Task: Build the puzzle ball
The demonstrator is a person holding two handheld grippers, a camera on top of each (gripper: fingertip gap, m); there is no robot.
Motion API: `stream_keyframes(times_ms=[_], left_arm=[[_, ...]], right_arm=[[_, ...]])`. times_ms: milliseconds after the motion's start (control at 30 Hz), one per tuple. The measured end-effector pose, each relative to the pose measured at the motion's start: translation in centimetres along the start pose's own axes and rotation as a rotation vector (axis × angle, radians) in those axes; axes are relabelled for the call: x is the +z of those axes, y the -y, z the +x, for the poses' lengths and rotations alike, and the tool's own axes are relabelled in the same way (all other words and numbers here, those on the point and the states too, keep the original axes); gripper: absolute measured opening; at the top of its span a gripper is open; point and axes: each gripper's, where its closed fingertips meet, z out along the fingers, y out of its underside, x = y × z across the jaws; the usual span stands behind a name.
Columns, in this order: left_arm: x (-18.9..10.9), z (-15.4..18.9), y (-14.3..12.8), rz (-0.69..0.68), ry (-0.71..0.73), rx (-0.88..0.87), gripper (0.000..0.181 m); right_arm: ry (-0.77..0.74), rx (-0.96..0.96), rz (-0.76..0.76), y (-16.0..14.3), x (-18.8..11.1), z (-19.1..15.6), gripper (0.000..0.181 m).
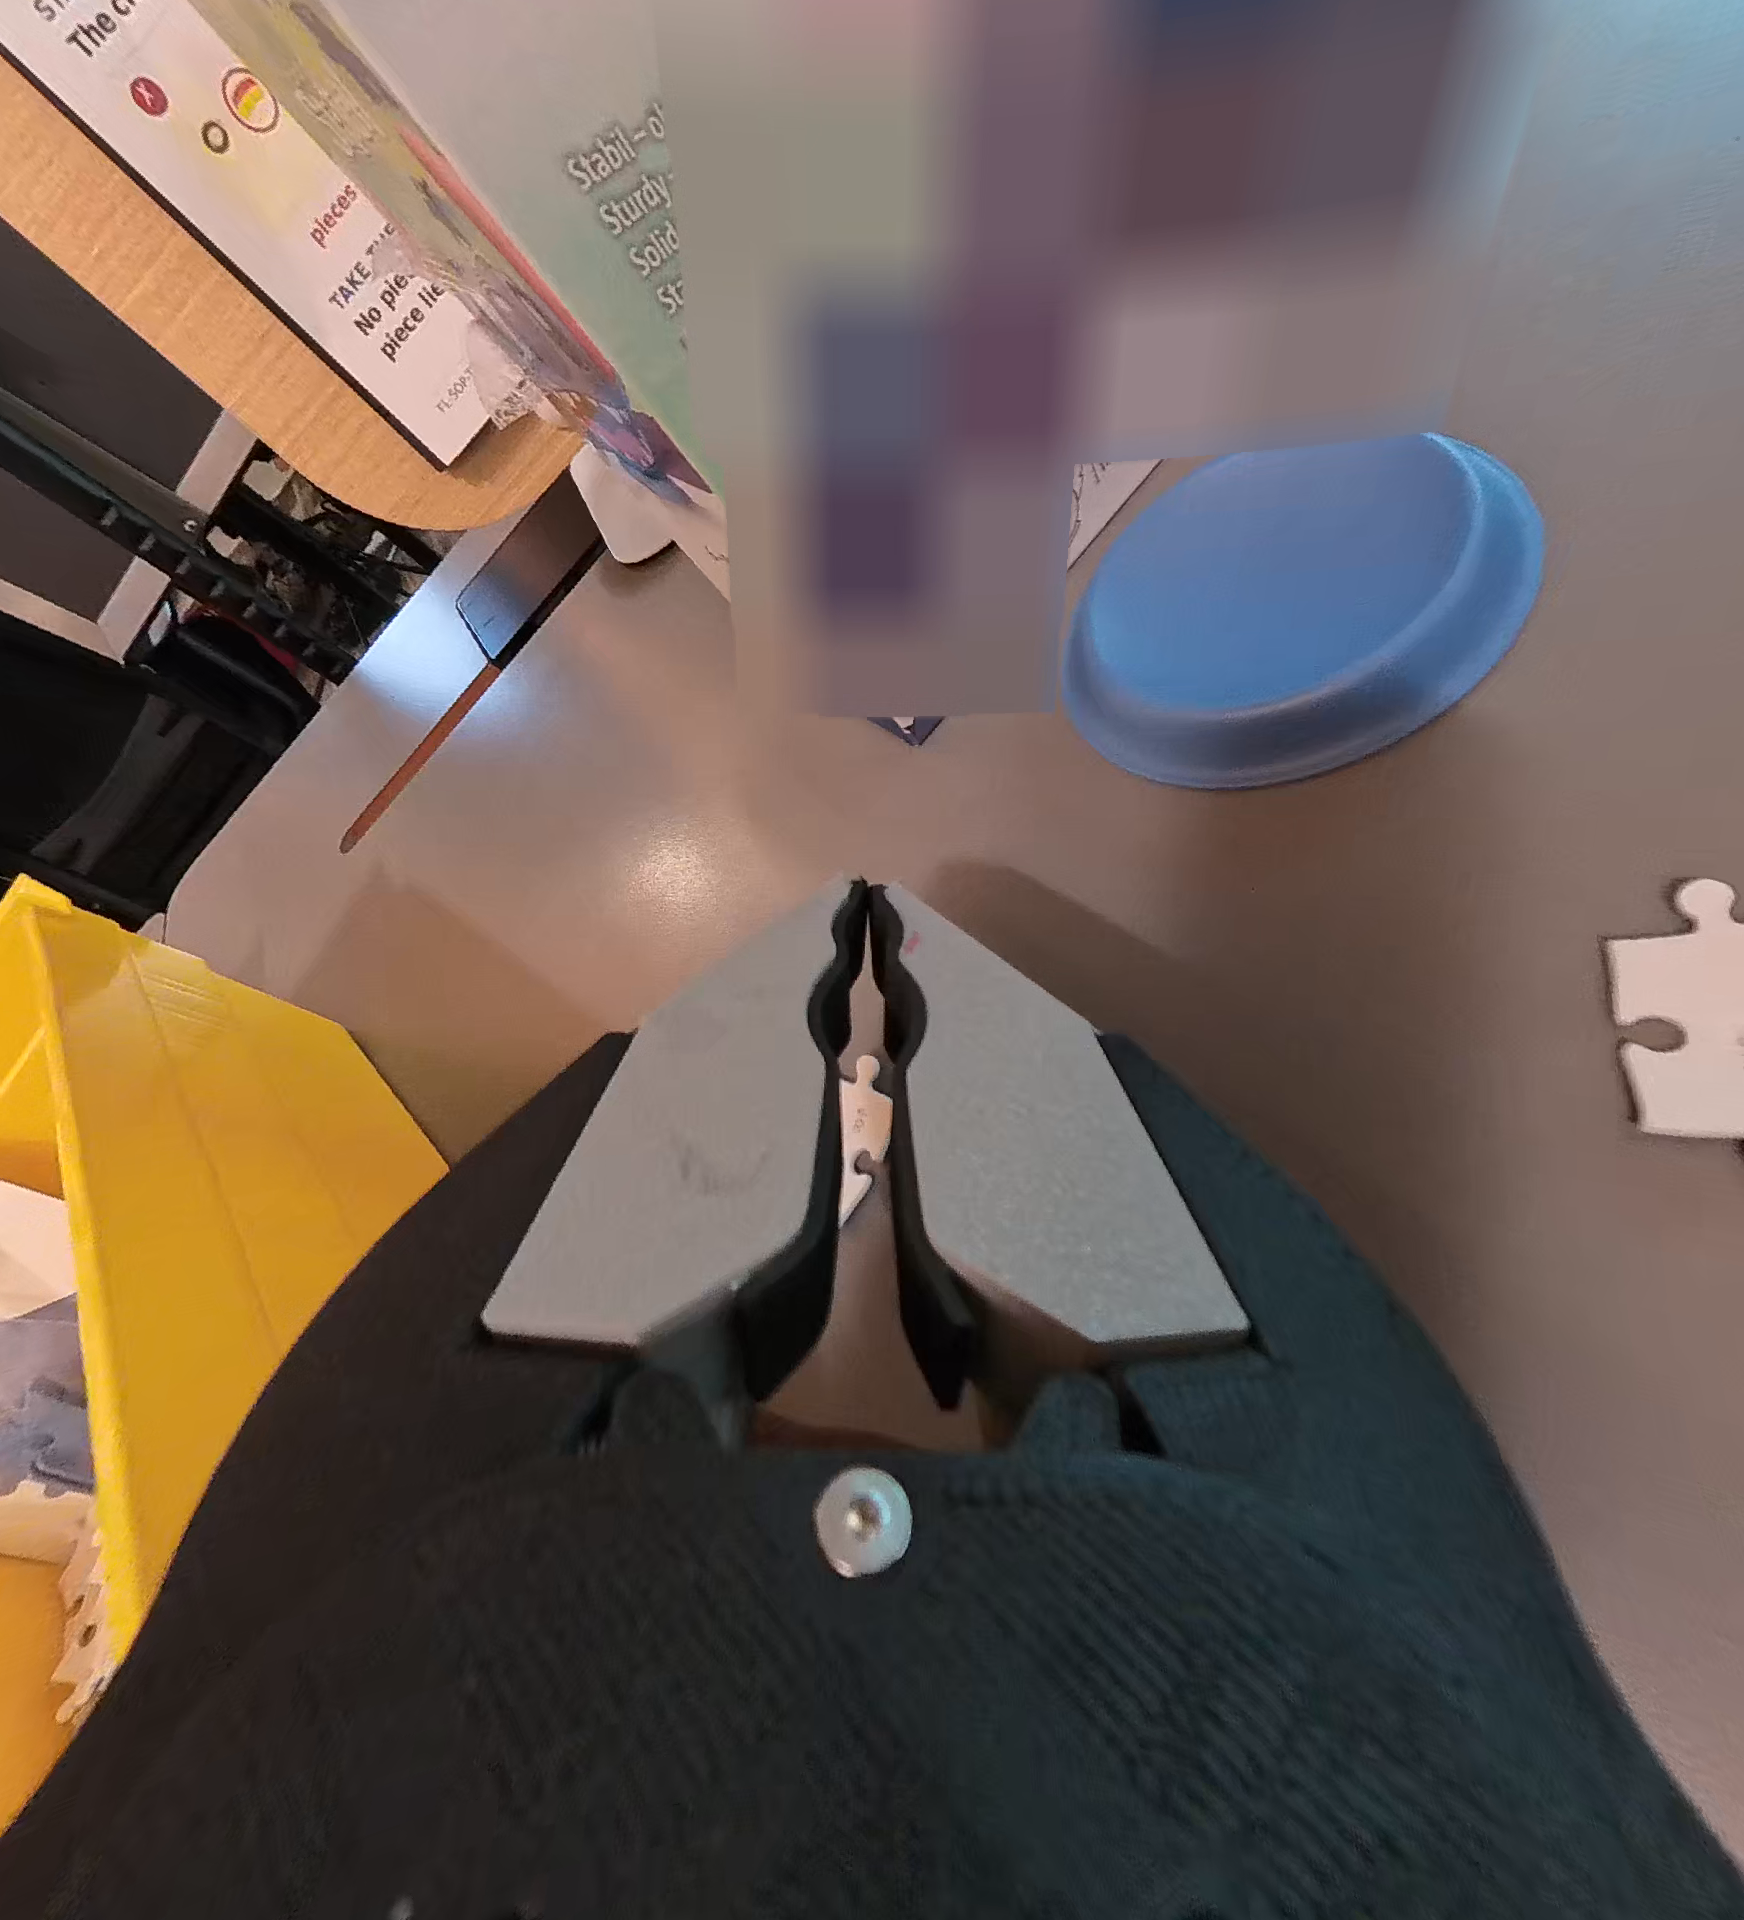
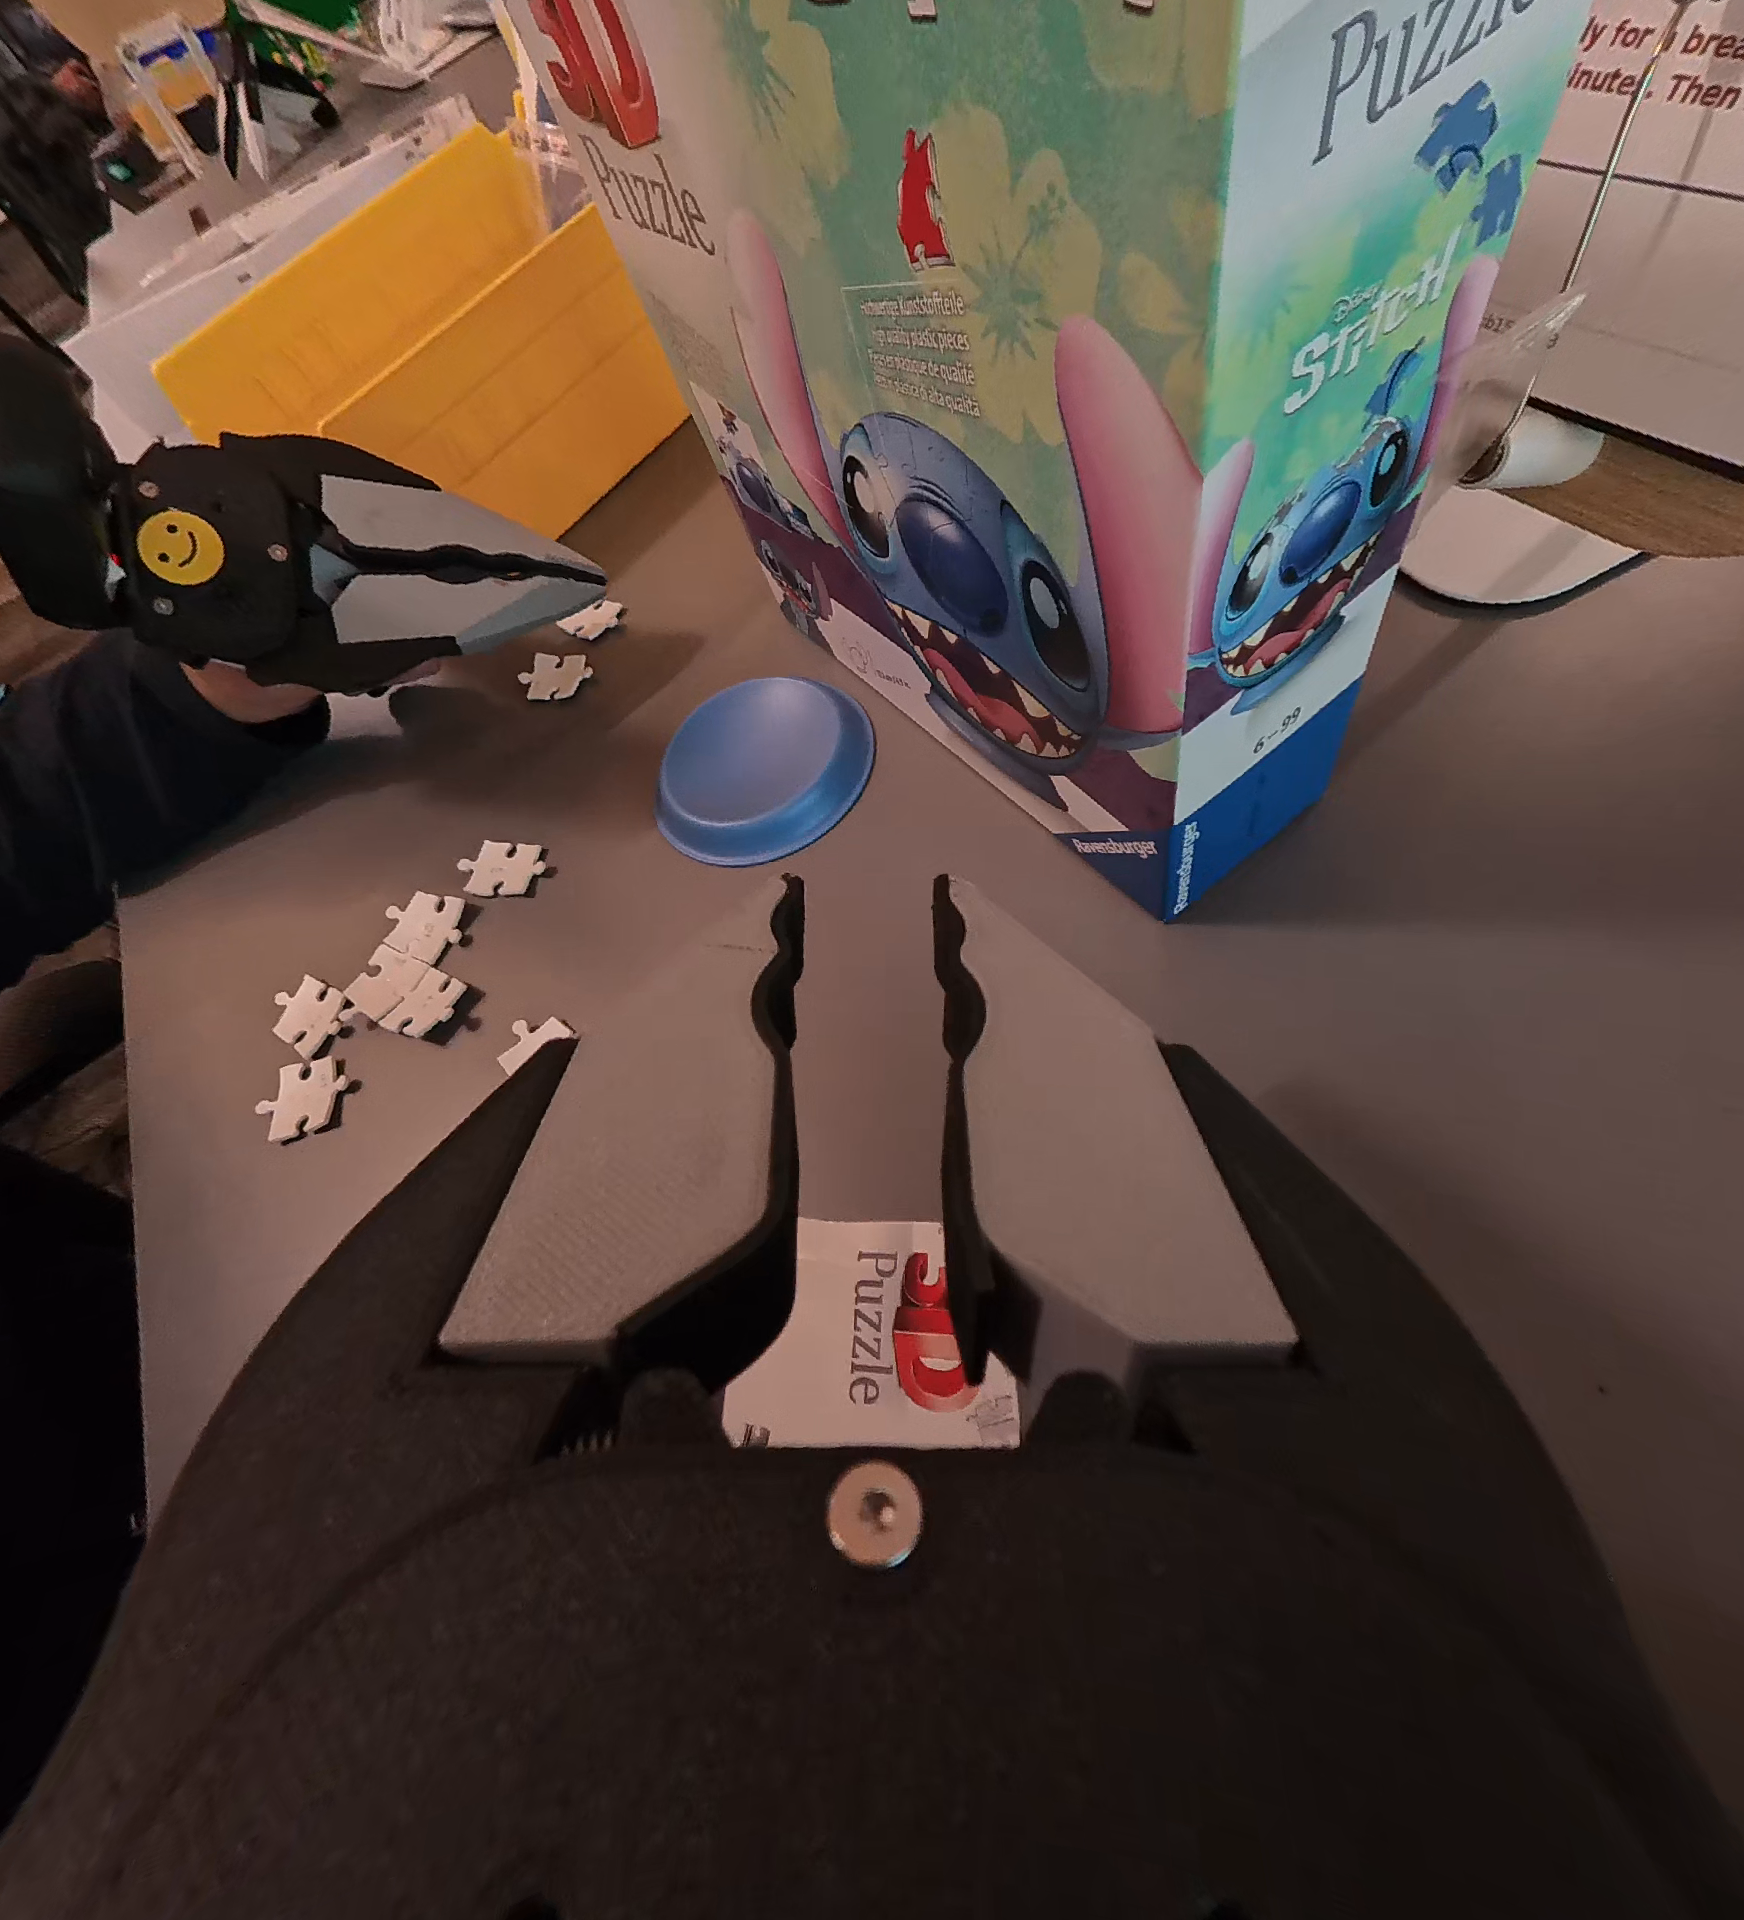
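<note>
progress: barely started, judging by the table. no joined section of ball shows in either view, only loose white puzzle pieces lying face down in a scatter on the grey table, near left of the right gripper's view, plus two more farther off.

left gripper: tips pressed together. a small white piece shows in the slot between its fingers, but can't tell if it's pinched or just lying on the table below. another loose piece sits off to its right.

right gripper: jaws apart, holding nothing, hovering over a printed leaflet.

blue round stand is bare, between the pieces and the tall puzzle box. yellow bin at far left, with more pieces in it.

left to do: essentially all the joining, then seating the ball on the stand.
</note>
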Motion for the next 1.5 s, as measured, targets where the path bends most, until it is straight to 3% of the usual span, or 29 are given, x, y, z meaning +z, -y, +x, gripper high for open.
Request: stream_keyframes(times_ms=[1000, 1333, 1500], left_arm=[[0.1, -0.1, -0.2, -0.006, 0.003, 0.007, 0.000], [-0.4, 0.1, 0.4, 0.025, -0.076, -0.095, 0.000], [-0.8, 2.1, 1.1, 0.052, -0.185, -0.091, 0.000]], right_arm=[[0.025, -0.012, -0.016, -0.3, 0.6, -0.9, 0.021], [0.174, -0.036, -0.178, -3.5, 3.9, -4.9, 0.029], [0.262, -0.121, -0.293, -5.7, 5.2, -7.6, 0.032]])
